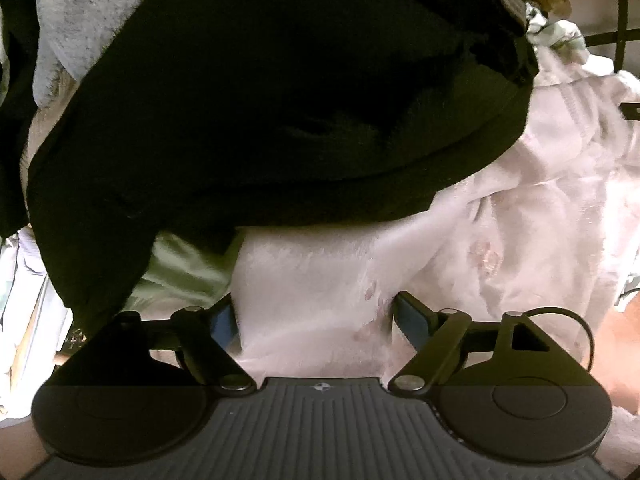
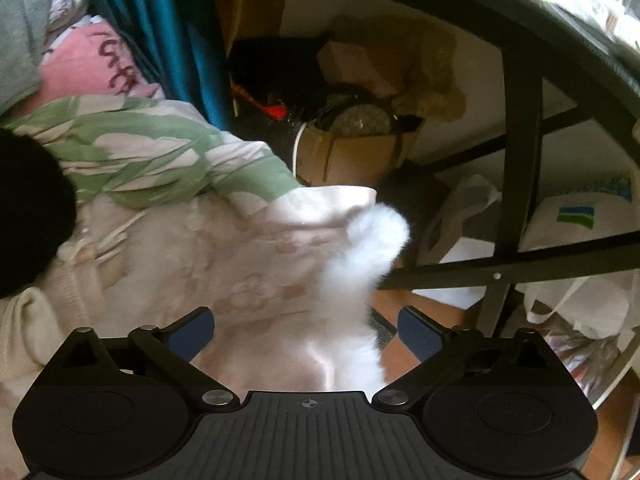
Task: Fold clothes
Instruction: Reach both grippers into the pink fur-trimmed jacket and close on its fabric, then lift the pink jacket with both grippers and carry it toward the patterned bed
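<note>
Pale pink fleecy patterned garment [image 1: 320, 280] lies rumpled under both our grippers, beside black soft garment [image 1: 260, 100]. Left gripper [image 1: 314, 320] and right gripper [image 2: 306, 330] gape wide, holding nothing. We judge fleece light, floppy; pinch hem edge [image 2: 360, 248].

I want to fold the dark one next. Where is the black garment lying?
In the left wrist view the black fabric garment fills the upper middle, draped over the pale pink patterned cloth, beside a grey fleece at upper left.

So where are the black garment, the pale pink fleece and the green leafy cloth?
black garment [image 1: 280, 100], left wrist view, its broad middle.
pale pink fleece [image 1: 312, 280], left wrist view, flat part between the fingers.
green leafy cloth [image 2: 152, 152], right wrist view, its patterned middle.
</note>
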The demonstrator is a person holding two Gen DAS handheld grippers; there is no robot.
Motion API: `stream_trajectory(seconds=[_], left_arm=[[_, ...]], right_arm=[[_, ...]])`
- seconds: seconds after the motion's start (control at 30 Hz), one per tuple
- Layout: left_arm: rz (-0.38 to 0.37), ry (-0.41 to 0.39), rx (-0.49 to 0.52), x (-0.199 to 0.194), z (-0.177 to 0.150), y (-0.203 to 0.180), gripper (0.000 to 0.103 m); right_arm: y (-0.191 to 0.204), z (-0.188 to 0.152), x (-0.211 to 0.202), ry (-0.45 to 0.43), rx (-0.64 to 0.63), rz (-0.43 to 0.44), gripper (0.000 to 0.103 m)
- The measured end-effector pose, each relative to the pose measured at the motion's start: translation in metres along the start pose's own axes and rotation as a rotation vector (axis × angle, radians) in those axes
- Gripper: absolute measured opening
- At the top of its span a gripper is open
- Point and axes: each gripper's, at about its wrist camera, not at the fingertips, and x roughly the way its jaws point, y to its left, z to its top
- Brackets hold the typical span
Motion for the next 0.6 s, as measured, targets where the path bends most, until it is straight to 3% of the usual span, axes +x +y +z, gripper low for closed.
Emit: stream_trajectory(seconds=[0.03,0.07,0.1,0.13,0.2,0.3,0.33,0.4,0.47,0.57,0.6], left_arm=[[0.0,0.003,0.002,0.0,0.0,-0.001,0.07],[0.002,0.004,0.005,-0.002,0.0,-0.001,0.06],[0.009,-0.001,0.008,-0.006,0.0,-0.002,0.05],[0.012,-0.008,0.007,-0.012,0.0,-0.002,0.041],[-0.007,-0.033,-0.033,-0.025,-0.002,0.003,0.03],[-0.033,-0.04,-0.076,-0.032,-0.002,0.011,0.03],[-0.04,-0.029,-0.077,-0.029,-0.001,0.012,0.034],[-0.044,0.0,-0.067,-0.016,0.001,0.012,0.042],[-0.036,0.018,-0.036,-0.002,0.003,0.009,0.055],[0.002,0.022,0.014,0.011,0.001,0.0,0.062],[0.01,0.018,0.023,0.013,0.0,-0.001,0.054]], right_arm=[[-0.003,0.0,0.002,0.016,0.009,0.04,0.083],[-0.002,-0.001,0.001,0.032,0.001,0.09,0.052],[0.001,-0.002,-0.001,0.048,-0.014,0.143,0.041],[0.006,-0.004,-0.007,0.051,-0.046,0.178,0.038],[0.018,-0.01,-0.023,0.045,-0.108,0.268,0.013],[0.029,-0.017,-0.034,0.057,-0.161,0.348,0.018],[0.032,-0.019,-0.035,0.066,-0.17,0.361,0.022],[0.033,-0.019,-0.026,0.067,-0.153,0.33,0.041],[0.032,-0.018,-0.011,0.078,-0.12,0.307,0.048],[0.031,-0.018,0.008,0.121,-0.071,0.329,0.05],[0.032,-0.018,0.013,0.139,-0.052,0.336,0.043]])
